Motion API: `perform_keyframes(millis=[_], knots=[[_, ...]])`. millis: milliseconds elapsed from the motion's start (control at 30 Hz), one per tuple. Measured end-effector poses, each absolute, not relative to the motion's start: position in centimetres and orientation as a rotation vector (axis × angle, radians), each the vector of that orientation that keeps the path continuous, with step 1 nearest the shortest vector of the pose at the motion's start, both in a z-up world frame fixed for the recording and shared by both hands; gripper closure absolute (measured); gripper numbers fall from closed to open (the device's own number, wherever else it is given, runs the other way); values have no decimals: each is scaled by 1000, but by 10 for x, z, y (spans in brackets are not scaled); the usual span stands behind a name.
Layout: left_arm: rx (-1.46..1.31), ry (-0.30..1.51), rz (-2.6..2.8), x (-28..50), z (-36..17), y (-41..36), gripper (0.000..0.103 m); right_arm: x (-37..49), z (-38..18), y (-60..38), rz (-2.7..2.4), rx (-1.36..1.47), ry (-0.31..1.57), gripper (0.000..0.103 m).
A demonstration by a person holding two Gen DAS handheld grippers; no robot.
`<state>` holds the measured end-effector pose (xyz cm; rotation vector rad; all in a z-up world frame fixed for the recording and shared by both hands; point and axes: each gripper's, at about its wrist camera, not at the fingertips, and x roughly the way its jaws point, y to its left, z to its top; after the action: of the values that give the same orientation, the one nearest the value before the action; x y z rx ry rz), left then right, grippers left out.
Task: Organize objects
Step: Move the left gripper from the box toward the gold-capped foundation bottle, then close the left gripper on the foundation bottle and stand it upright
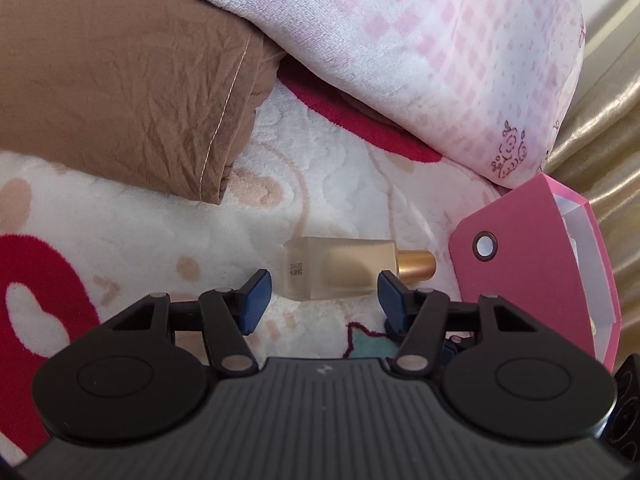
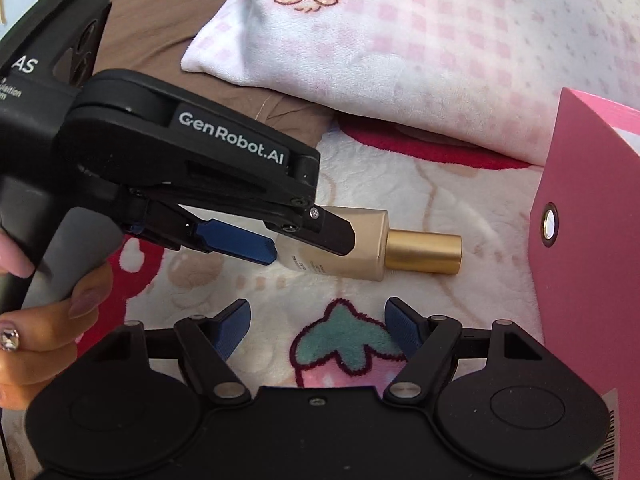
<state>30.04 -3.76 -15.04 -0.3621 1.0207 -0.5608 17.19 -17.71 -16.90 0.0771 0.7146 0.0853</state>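
Bottle (image 1: 338,268) first: it lies on its side on the fluffy blanket (image 1: 120,216), its gold cap (image 1: 416,266) pointing at the pink paper bag (image 1: 528,264) just beside it. It has a cloudy, boxy body with flat sides, and the cap is round and shiny. The left gripper (image 1: 325,286) reaches down around it, blue pads (image 1: 256,292) spread on each side of the body, not yet squeezing as far as I can see. I think the job now is to grab the bottle and put it in the bag. To do it well, the pads should close on the two flat sides, near the middle, because the smooth body could slip or tip toward the heavy cap. The right gripper (image 2: 318,328) hangs nearby over a strawberry picture (image 2: 344,344), spread wide and holding nothing. A brown pillow (image 1: 120,92) looks crinkly, and a pink checked pillow (image 1: 420,52) looks soft.
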Motion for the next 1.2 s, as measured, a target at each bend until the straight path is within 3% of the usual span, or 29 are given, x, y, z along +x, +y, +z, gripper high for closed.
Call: perform_keyframes(millis=[33, 367, 667, 900, 1200], knots=[[-376, 1026, -570, 301, -151, -37, 58, 172, -170, -175, 85, 63, 707, 25], [-384, 1090, -659, 280, -147, -49, 59, 173, -169, -172, 75, 6, 714, 25], [-183, 975, -580, 274, -128, -54, 62, 169, -167, -176, 60, 15, 729, 25], [-205, 1007, -619, 306, -134, -59, 60, 178, -165, -175, 86, 7, 736, 39], [-356, 1114, -683, 305, -128, -61, 60, 177, -166, -177, 77, 56, 756, 39]])
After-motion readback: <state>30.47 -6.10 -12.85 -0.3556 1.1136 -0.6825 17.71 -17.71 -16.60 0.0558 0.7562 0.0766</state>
